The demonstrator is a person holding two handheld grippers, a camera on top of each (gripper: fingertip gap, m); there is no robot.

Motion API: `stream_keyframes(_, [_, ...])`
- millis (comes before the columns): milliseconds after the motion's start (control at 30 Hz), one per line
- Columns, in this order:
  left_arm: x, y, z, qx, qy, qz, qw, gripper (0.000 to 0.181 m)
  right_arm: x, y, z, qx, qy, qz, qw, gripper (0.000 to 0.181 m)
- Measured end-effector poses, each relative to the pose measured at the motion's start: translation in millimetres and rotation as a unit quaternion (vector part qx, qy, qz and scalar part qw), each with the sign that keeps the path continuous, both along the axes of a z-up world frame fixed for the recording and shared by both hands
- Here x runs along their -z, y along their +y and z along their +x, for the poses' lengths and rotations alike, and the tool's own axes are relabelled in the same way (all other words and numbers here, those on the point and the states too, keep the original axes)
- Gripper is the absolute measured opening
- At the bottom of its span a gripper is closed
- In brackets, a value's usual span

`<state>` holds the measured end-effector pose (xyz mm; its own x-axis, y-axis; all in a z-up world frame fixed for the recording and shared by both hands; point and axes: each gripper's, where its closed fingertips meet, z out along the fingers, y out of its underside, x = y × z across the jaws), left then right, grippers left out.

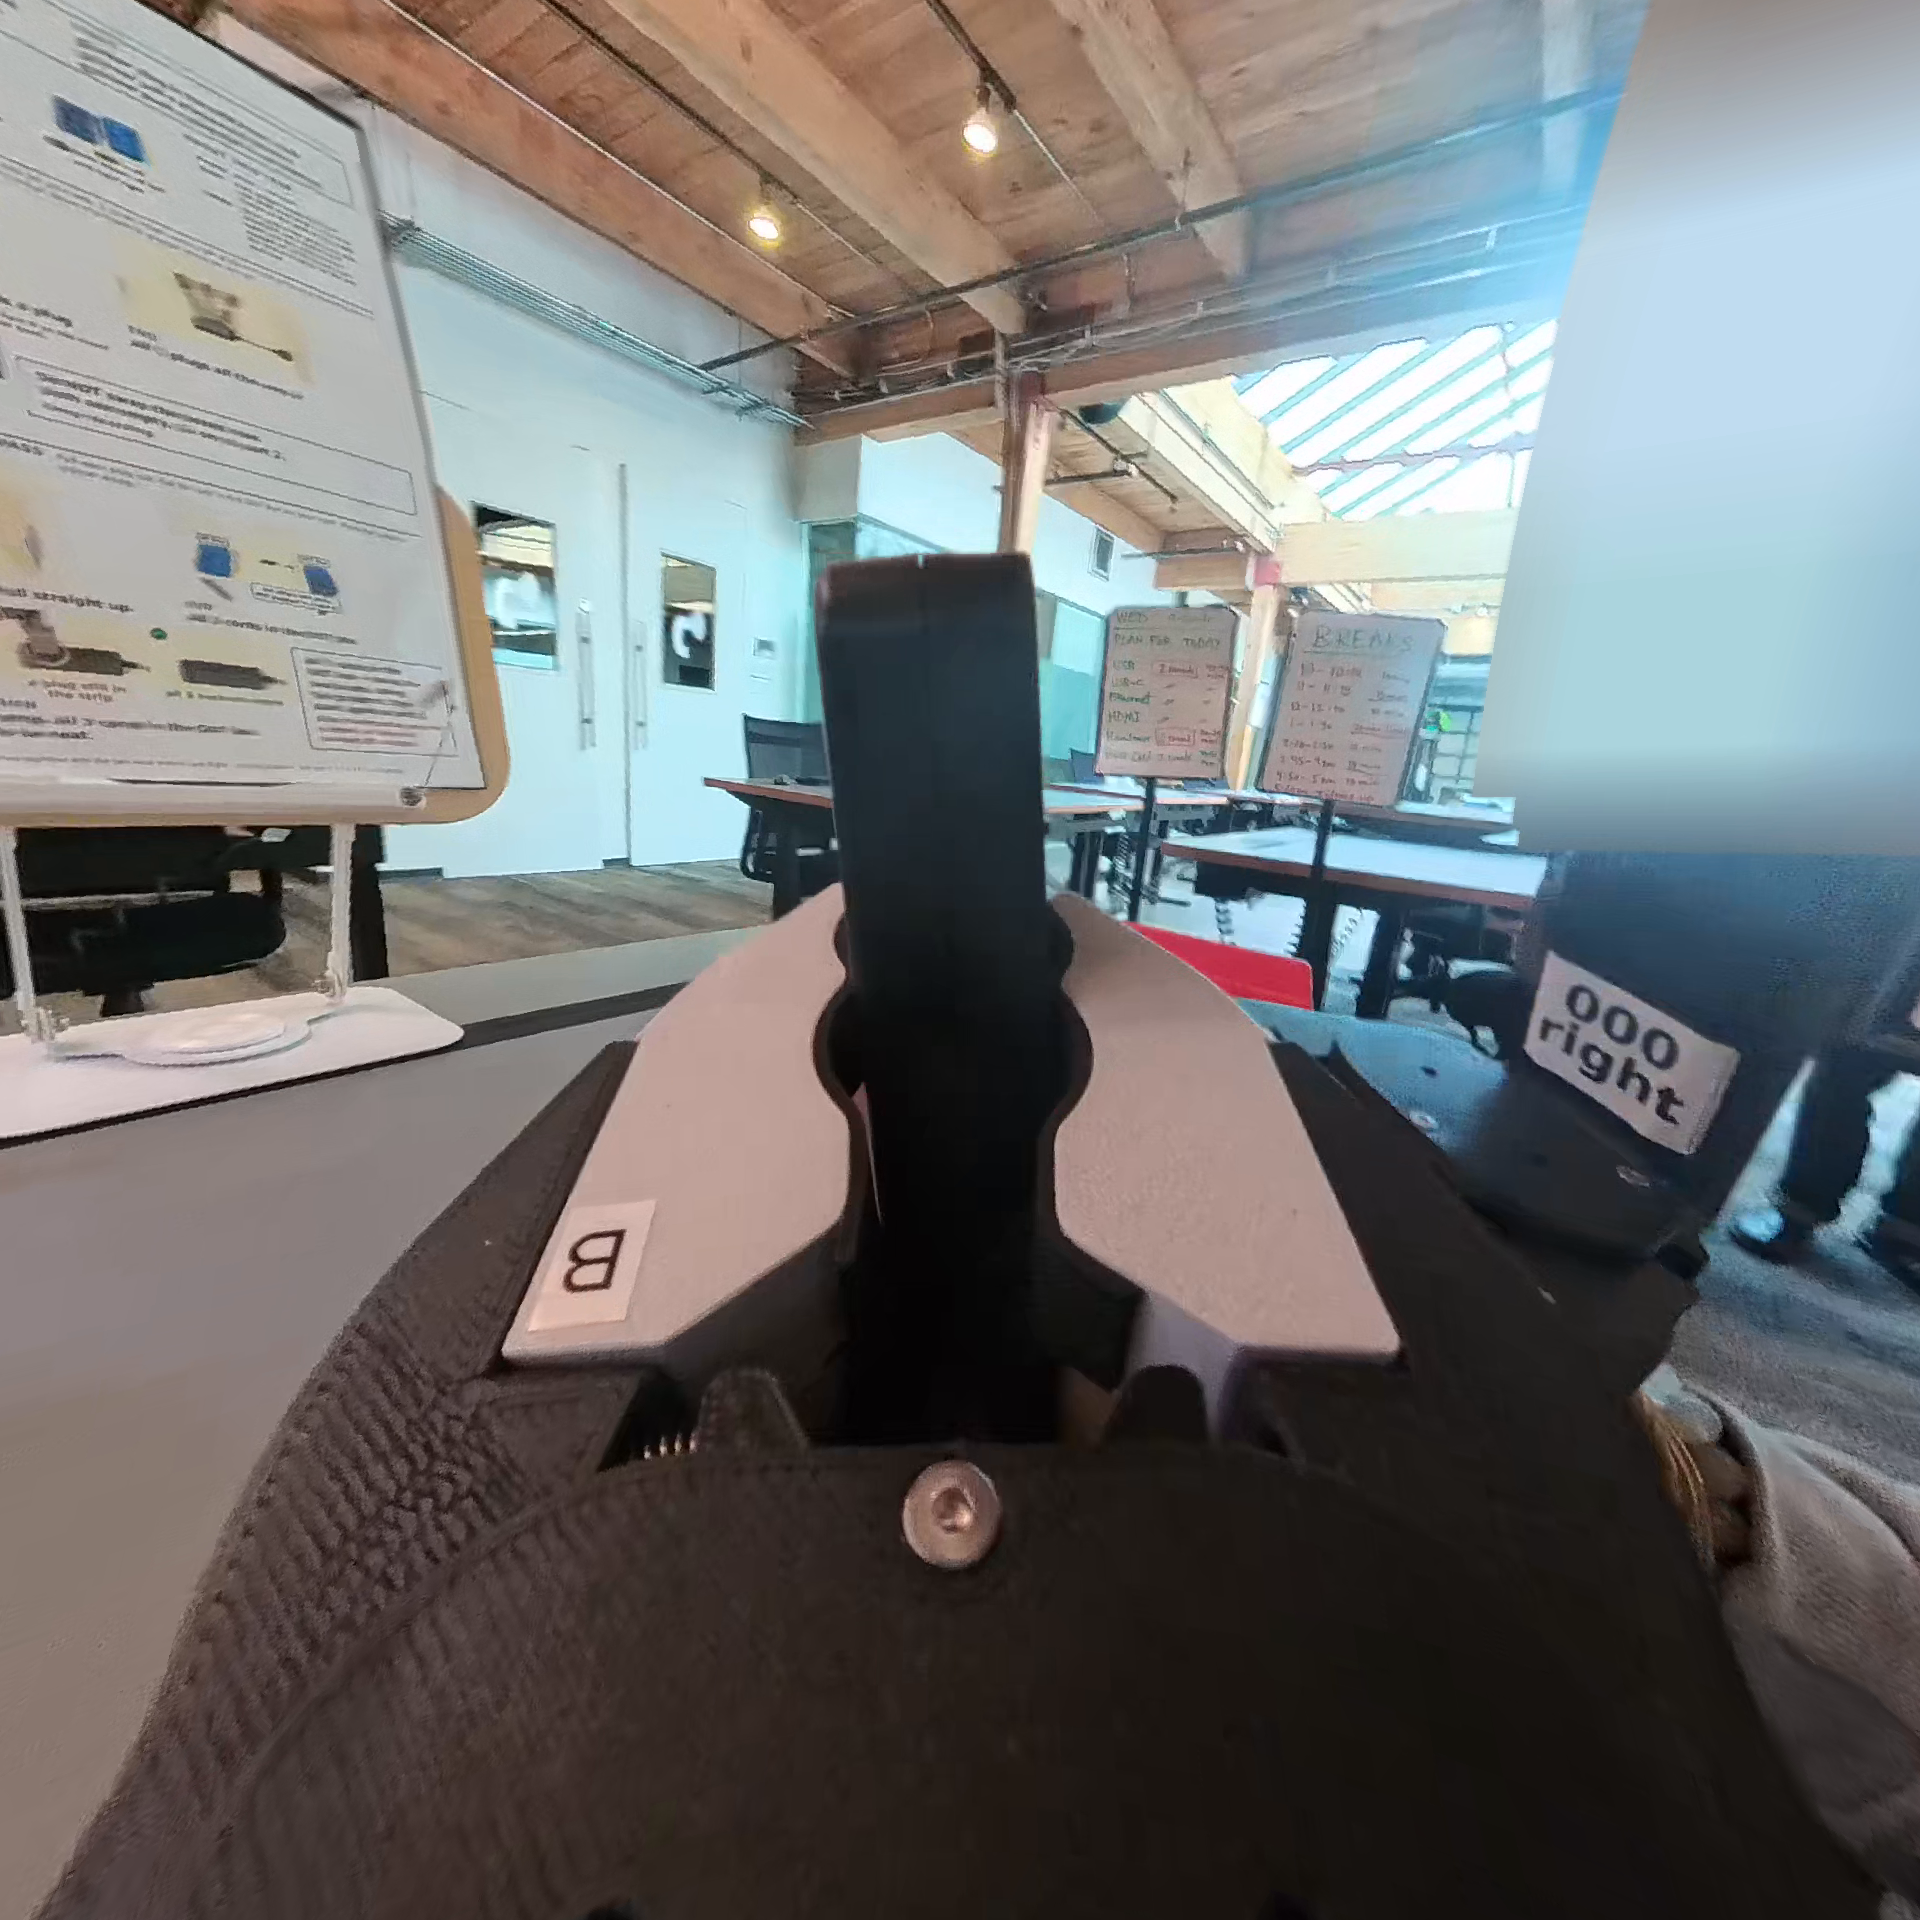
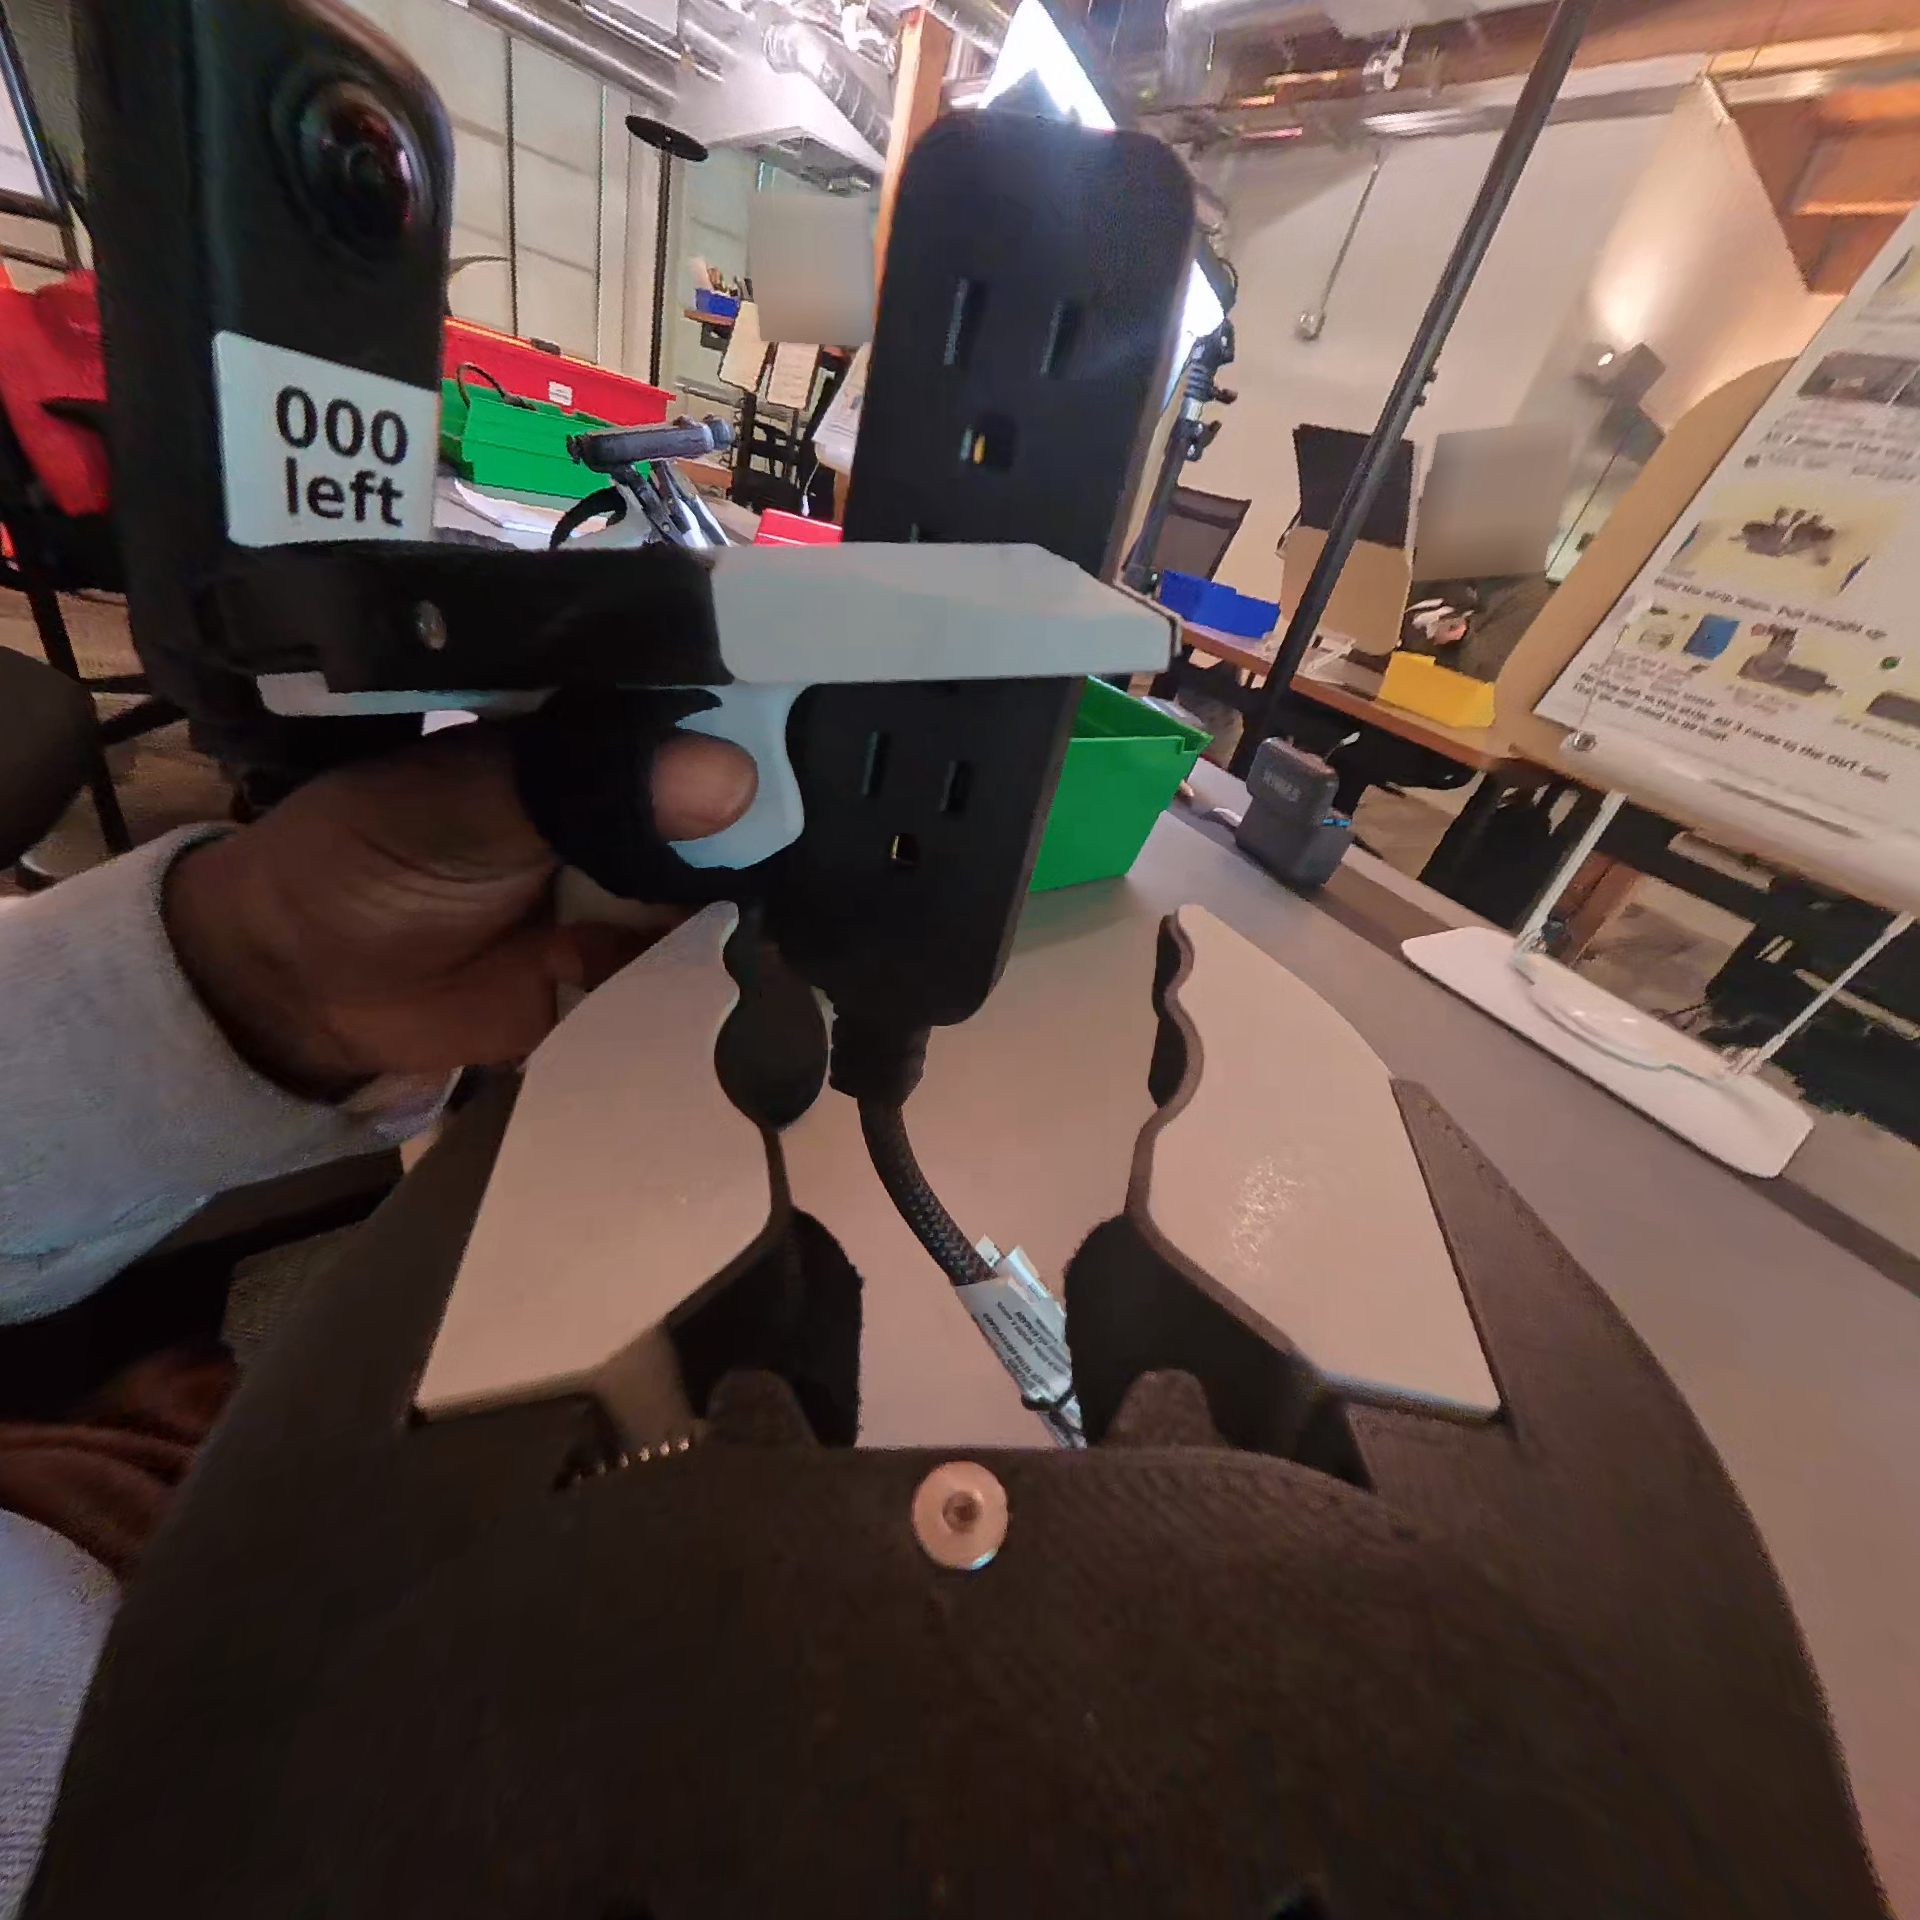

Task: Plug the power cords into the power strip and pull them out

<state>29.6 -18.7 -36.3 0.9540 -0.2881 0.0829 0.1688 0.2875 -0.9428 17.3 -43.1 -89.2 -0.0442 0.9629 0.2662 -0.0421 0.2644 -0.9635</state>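
Note:
My left gripper (image 1: 951, 935) is shut on the black power strip (image 1: 925, 831) and holds it upright, edge-on to the left wrist view. In the right wrist view the strip (image 2: 1018, 364) faces me, and the sockets that show are empty. The left gripper (image 2: 935, 644) clamps the strip's middle from the left, held by a gloved hand (image 2: 364, 935). My right gripper (image 2: 951, 935) is open and empty just below the strip. The strip's braided black cord (image 2: 914, 1174), with a white tag (image 2: 1013, 1309), hangs down between the right fingers. No loose power cords show.
A grey table (image 2: 1351, 935) lies below. On it stand an instruction board on a white stand (image 2: 1766, 571), also in the left wrist view (image 1: 208, 468), a green bin (image 2: 1112, 790) and a small dark device (image 2: 1294, 810). The right gripper's body (image 1: 1621, 1091) is close on the right. Tip to tip, the grippers are about 6 centimeters apart.

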Motion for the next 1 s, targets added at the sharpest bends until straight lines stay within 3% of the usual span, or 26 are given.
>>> stream_keyframes(133, [3.7,-3.2,4.2,0.033,0.013,-0.022,0.999,0.029,1.4,-11.9,-1.4,-0.020,-0.005,0.022,1.000,0.063])
stream_keyframes(167, [5.2,-3.2,4.1,0.036,0.012,-0.027,0.999,0.029,3.2,-14.5,-2.2,-0.023,-0.005,0.030,0.999,0.051])
stream_keyframes(333, [12.7,-5.9,0.8,0.030,0.021,-0.037,0.999,0.030,9.3,-13.0,-4.5,-0.001,-0.012,0.078,0.997,0.047])
stream_keyframes(500, [19.3,-15.1,-5.1,0.030,0.018,-0.034,0.999,0.032,16.0,-10.4,-6.5,-0.004,-0.073,0.176,0.982,0.047])
stream_keyframes(667, [9.3,-34.1,-28.8,-0.004,0.040,-0.002,0.999,0.042,33.7,5.4,0.1,-0.049,-0.182,0.247,0.950,0.047])
stream_keyframes(800, [4.1,-49.4,-51.5,-0.038,0.075,-0.004,0.996,0.049,55.9,21.4,10.5,-0.096,-0.283,0.287,0.910,0.046])
stream_keyframes(1000, [2.1,-71.9,-77.7,-0.084,0.129,-0.007,0.988,0.049,81.7,31.9,19.0,-0.188,-0.398,0.285,0.852,0.046])
